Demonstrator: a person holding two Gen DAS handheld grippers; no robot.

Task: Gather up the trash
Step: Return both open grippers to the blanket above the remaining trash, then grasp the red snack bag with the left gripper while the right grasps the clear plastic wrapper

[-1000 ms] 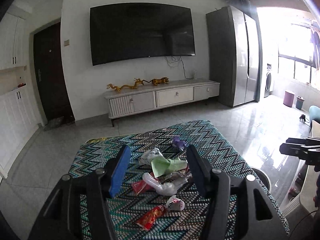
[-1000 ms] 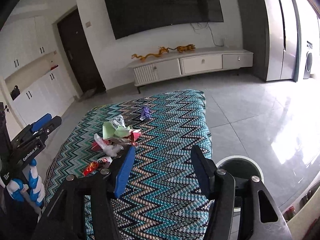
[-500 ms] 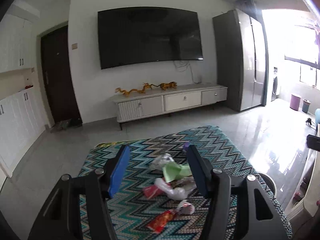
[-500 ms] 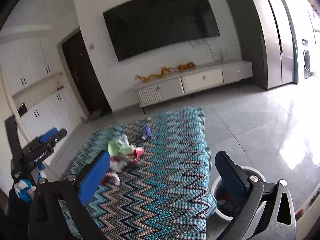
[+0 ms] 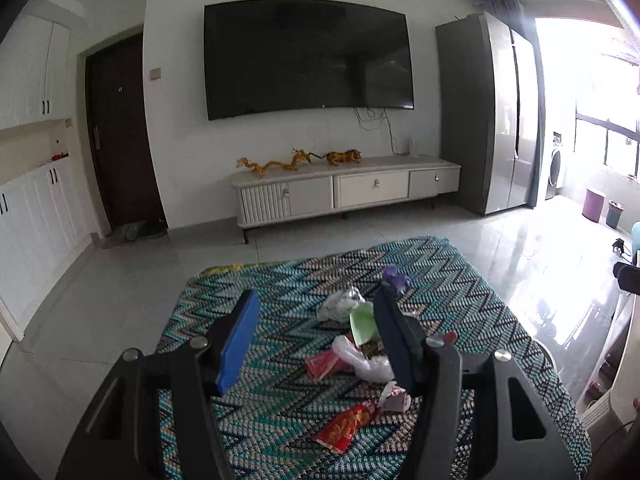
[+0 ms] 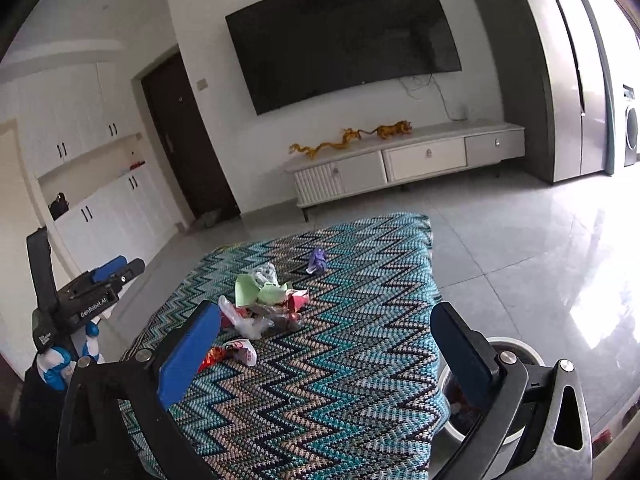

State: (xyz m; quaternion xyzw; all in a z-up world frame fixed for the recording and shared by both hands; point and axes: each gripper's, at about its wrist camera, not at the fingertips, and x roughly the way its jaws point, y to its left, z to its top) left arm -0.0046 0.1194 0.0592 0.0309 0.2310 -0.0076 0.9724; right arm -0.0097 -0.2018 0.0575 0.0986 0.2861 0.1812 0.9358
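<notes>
A heap of trash lies on a zigzag-patterned cloth (image 5: 460,280): green paper (image 5: 362,322), a clear plastic bag (image 5: 366,364), a red wrapper (image 5: 348,426), a white wrapper (image 5: 396,394) and a purple scrap (image 5: 394,278). My left gripper (image 5: 316,320) is open and empty above the heap. My right gripper (image 6: 326,326) is wide open and empty, right of the heap (image 6: 264,300). A white bin (image 6: 516,364) stands on the floor by the cloth's right edge. The left gripper (image 6: 116,270) shows at the left of the right wrist view.
A white TV cabinet (image 5: 344,192) with golden figurines stands at the far wall under a large TV (image 5: 308,56). A grey fridge (image 5: 488,112) is at the right, a dark door (image 5: 120,132) at the left. Tiled floor (image 6: 520,240) surrounds the cloth.
My right gripper has opened wider and both grippers have risen and tilted up, so the trash sits lower in view. The trash has not moved.
</notes>
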